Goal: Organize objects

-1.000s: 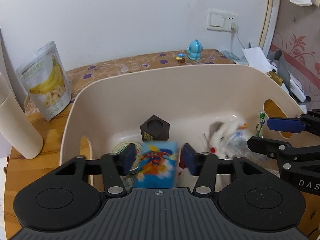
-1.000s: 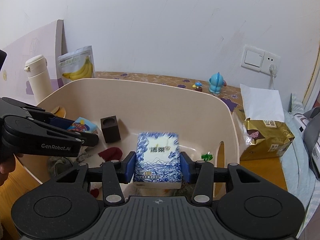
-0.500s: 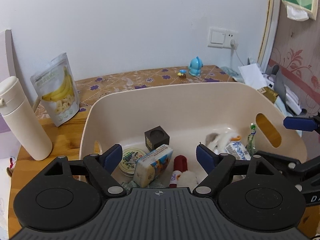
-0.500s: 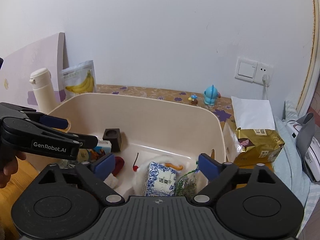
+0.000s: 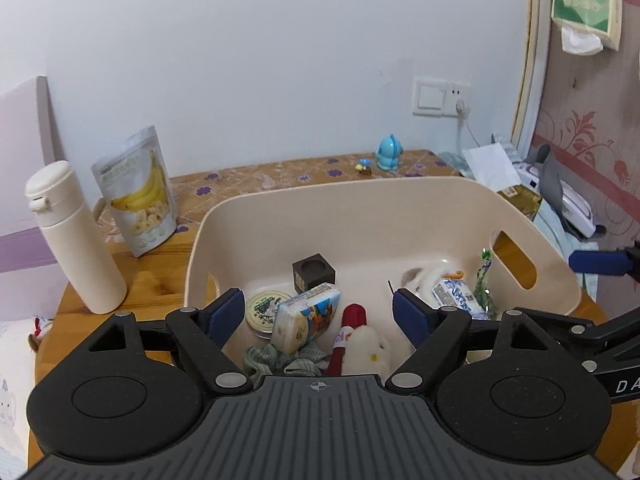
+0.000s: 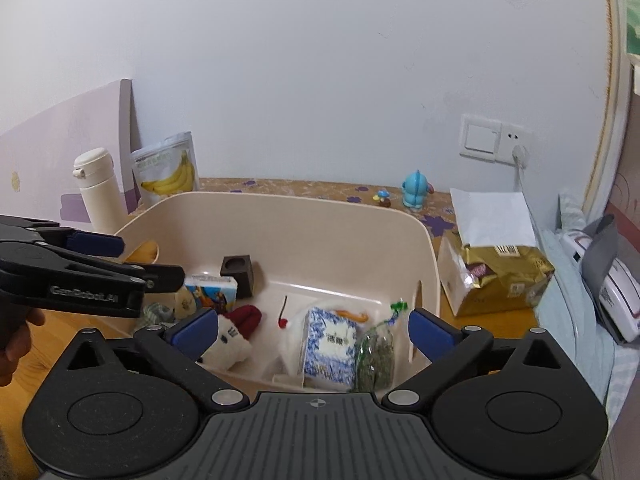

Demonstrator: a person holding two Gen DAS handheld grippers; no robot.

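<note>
A beige plastic bin (image 5: 400, 208) (image 6: 320, 220) holds several small items. A cartoon tissue pack (image 5: 306, 316) (image 6: 210, 290) leans near a round tin (image 5: 266, 310) and a dark wooden cube (image 5: 313, 272) (image 6: 239, 272). A blue-and-white tissue pack (image 6: 330, 346) (image 5: 456, 298) lies beside a bag of green herbs (image 6: 376, 352). A white plush with a red hat (image 5: 360, 344) (image 6: 236, 336) lies in the middle. My left gripper (image 5: 318, 318) is open and empty above the bin's near side. My right gripper (image 6: 312, 328) is open and empty above the bin.
A white bottle (image 5: 74, 240) and a banana chip bag (image 5: 138, 192) stand left of the bin. A blue figurine (image 5: 388, 154) stands at the back. A gold packet (image 6: 500, 276) and white paper (image 6: 492, 216) lie to the right, near a white device (image 6: 612, 292).
Both grippers let go of their tissue packs, which now lie in the bin. Both opened wide and drew up and back from the bin.
</note>
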